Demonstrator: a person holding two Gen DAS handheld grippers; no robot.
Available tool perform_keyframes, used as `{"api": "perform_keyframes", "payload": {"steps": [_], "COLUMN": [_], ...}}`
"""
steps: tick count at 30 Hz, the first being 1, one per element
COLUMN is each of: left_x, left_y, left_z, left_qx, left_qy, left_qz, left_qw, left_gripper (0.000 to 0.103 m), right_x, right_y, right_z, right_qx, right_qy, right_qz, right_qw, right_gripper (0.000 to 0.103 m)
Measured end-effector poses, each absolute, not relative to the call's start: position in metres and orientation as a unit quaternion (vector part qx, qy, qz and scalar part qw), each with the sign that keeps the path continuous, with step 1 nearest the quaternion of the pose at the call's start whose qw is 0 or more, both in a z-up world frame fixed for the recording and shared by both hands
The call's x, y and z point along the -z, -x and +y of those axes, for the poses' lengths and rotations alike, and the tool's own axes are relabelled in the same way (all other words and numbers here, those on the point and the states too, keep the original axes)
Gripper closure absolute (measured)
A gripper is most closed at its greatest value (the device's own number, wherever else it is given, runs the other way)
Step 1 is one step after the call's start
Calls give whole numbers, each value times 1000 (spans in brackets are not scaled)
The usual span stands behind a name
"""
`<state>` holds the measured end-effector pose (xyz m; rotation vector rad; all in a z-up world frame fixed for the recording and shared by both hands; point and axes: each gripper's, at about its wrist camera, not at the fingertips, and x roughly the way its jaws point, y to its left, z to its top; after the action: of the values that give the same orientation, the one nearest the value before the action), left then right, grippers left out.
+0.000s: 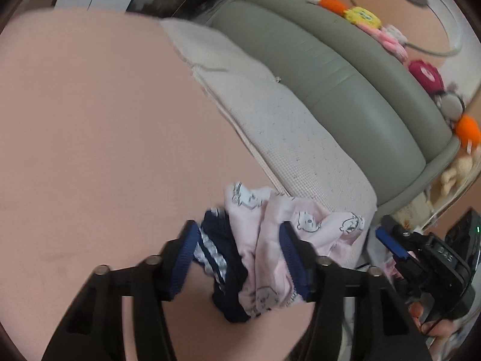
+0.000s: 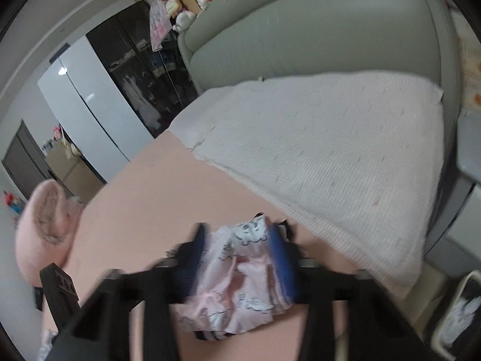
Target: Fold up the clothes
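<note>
The left hand-held gripper (image 1: 240,258) is clenched on a bunched garment (image 1: 270,240), its blue-padded fingers (image 1: 293,258) pressing the cloth from both sides. The garment is pale pink with small cartoon animals outlined in dark ink, and it carries a navy band with white stripes (image 1: 216,255) that hangs in a loop on the left of the bundle. The cloth is crumpled into loose folds, held just above the pink bed sheet (image 1: 105,135) at the near edge of the bed.

To the right in the left wrist view, the right hand-held gripper (image 1: 393,246) shows with a person's fingers (image 1: 421,319) on its handle. In its own view the right hand-held gripper (image 2: 237,264) also grasps the same garment (image 2: 237,282), though motion blur smears the fingers and the cartoon print.

Farther off, a white textured blanket (image 2: 330,162) lies across the bed against a grey-green padded headboard (image 1: 345,84). Plush toys (image 1: 360,15) in orange, yellow and pink line the top of the headboard. A pink fuzzy slipper-like thing (image 2: 45,225) sits at the left in the right wrist view, with a dark glass-fronted wardrobe (image 2: 141,69) far behind it.
</note>
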<state>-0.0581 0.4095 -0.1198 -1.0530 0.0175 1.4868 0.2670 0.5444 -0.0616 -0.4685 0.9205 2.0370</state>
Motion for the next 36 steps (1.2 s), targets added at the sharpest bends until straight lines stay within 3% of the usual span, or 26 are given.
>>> {"api": "perform_keyframes", "payload": {"steps": [1, 5, 16, 25, 31, 36], "left_x": [115, 98, 98, 136, 153, 160], "left_y": [52, 26, -19, 9, 21, 23], "left_z": [413, 428, 488, 486, 483, 476], "left_qx": [-646, -642, -615, -618, -619, -624], "left_qy": [446, 407, 384, 422, 441, 438], "left_qz": [18, 54, 165, 167, 155, 154], "left_qw": [620, 648, 669, 642, 631, 629], "left_gripper": [74, 87, 87, 87, 87, 87], "right_x": [66, 81, 93, 109, 122, 145], "right_y": [-260, -244, -240, -232, -210, -211], "right_z": [550, 549, 556, 570, 582, 609], "right_qx": [-811, -814, -810, -795, -784, -761], "right_qy": [196, 234, 252, 265, 327, 335], "right_qz": [366, 355, 366, 383, 332, 386], "right_qw": [412, 396, 383, 389, 411, 399], "right_gripper": [87, 89, 89, 89, 93, 97]}}
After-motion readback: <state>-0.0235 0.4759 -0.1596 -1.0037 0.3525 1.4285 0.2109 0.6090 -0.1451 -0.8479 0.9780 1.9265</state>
